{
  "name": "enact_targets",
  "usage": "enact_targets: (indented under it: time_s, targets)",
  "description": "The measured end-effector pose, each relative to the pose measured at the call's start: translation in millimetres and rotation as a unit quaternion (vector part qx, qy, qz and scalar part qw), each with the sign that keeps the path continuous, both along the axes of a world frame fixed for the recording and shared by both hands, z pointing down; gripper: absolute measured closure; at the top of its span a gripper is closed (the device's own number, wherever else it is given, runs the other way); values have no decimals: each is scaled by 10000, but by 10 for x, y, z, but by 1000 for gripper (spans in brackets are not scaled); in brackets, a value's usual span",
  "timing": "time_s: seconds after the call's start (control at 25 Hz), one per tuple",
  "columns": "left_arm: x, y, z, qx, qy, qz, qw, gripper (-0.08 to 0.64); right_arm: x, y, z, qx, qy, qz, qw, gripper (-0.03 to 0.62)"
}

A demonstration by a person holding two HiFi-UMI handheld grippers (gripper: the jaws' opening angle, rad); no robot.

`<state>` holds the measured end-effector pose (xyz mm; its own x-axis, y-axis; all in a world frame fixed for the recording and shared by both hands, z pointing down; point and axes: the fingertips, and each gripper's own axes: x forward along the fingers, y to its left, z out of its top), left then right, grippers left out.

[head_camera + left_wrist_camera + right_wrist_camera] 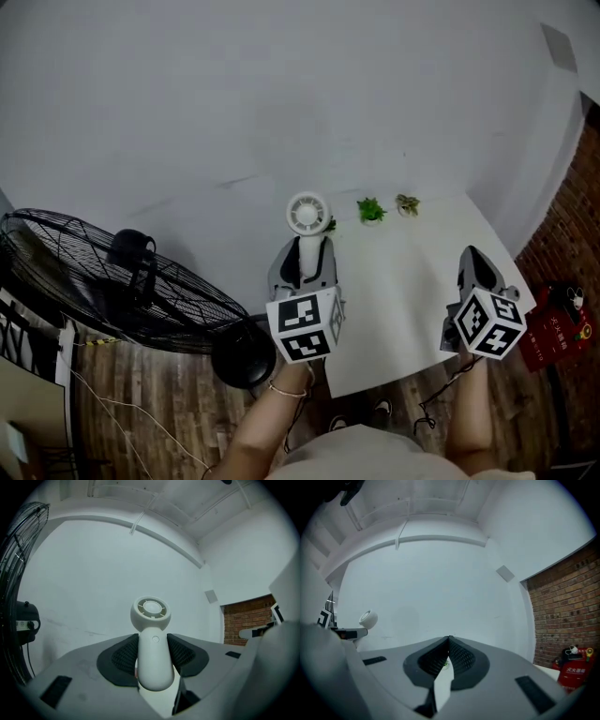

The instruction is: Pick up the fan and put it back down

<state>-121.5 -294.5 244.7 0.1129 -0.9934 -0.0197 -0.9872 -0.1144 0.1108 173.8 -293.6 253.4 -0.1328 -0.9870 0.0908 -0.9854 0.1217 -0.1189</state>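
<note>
White table (408,281), fan (307,214) at left edge, abuts pale wall (281,94) near brick wall (577,216).

text log | red fire-extinguisher box (575,672) at the foot of the brick wall (562,606): white characters on its front, too small to read | elsewhere: no legible text, label or number

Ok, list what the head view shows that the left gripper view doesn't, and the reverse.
Head view only: two small potted plants, a red box and the wooden floor. Left gripper view only: the ceiling, and the fingers' dark pads pressing both sides of the handle. Both: the small white fan, the left gripper holding it, and the big black floor fan.
</note>
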Motion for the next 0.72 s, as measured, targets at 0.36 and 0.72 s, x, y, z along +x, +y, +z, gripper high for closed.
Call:
enact_targets:
  time_s: [0.36, 0.72]
  targets:
    - [-153, 82, 356, -385, 95, -341, 9986, 373, -245, -140, 268, -310, 149, -455, 9984, 591]
    - [-111, 86, 972, -1038, 212, -498, 9931, 373, -312, -252, 832, -965, 237, -759, 9922, 591]
